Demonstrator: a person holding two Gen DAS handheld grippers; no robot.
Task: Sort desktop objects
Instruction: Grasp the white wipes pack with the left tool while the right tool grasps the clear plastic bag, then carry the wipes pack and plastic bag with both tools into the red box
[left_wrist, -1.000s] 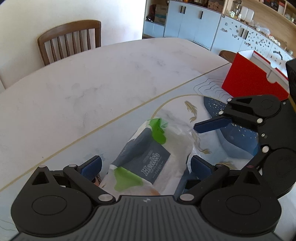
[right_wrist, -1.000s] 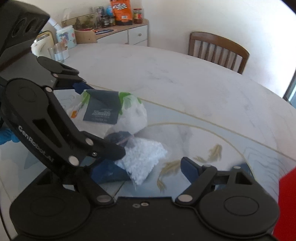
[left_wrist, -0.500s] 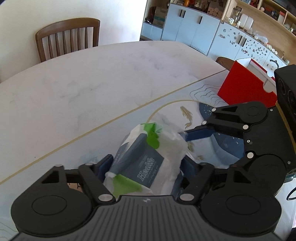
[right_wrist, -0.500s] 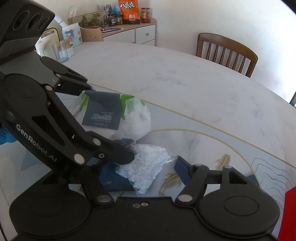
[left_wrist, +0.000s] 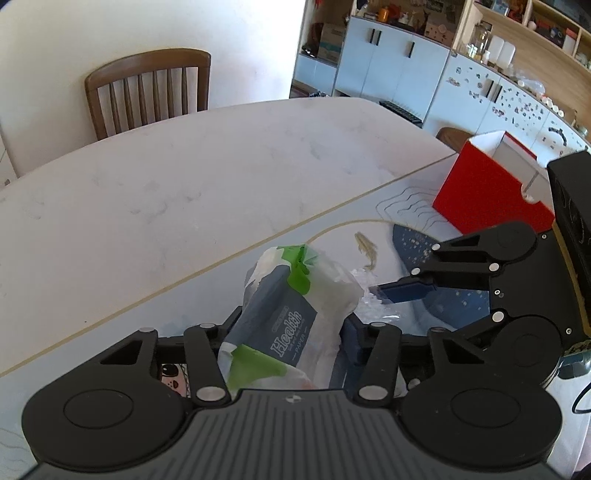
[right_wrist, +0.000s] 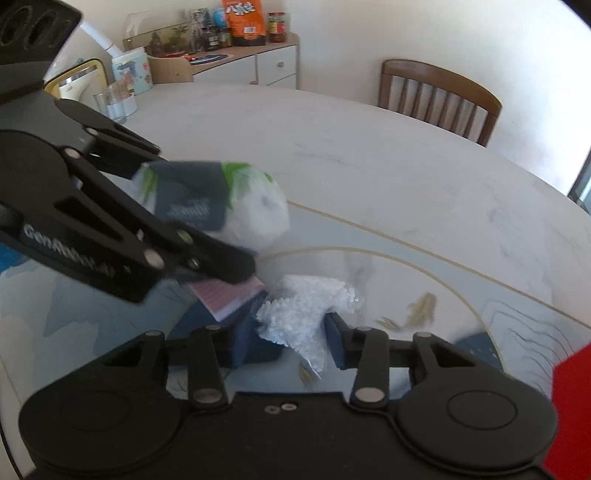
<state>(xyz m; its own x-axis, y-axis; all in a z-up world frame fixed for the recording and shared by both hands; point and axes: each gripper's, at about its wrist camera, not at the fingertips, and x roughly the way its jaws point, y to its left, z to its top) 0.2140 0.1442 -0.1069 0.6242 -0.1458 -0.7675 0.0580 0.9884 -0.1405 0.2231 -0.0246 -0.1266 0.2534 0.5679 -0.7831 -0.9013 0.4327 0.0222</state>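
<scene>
table (left_wrist: 192, 192): large, rounded, white marbled top, with a pale printed mat (left_wrist: 332, 236) bearing gold line work and a small fish motif over its near right part. chair (left_wrist: 147, 92): brown wood, slatted back, at the far side of the table. red box (left_wrist: 491, 192): open-topped, white inside, standing on the mat at the right, well apart from the other items. left gripper (left_wrist: 291, 332): black frame, blue finger pads, clenched on the tissue pack, one pad pressing each side. tissue pack (left_wrist: 288, 317): soft white plastic wrap, dark slate label reading "health" and "paper", bright green flashes at both ends; in the right wrist view it appears raised off the mat (right_wrist: 236, 206), blurred. right gripper (right_wrist: 291, 339): same black build, grasping the bag of white granules between its blue pads, just right of and near to the tissue pack. bag of white granules (right_wrist: 303, 314): clear crumpled film, filled with small white bits, resting low over the mat. small pink-patterned card or booklet (right_wrist: 229, 295): lying on the mat beneath the left gripper, beside the bag; exact nature unclear. glass tumblers (right_wrist: 114, 99): clear, at the far left table edge.
</scene>
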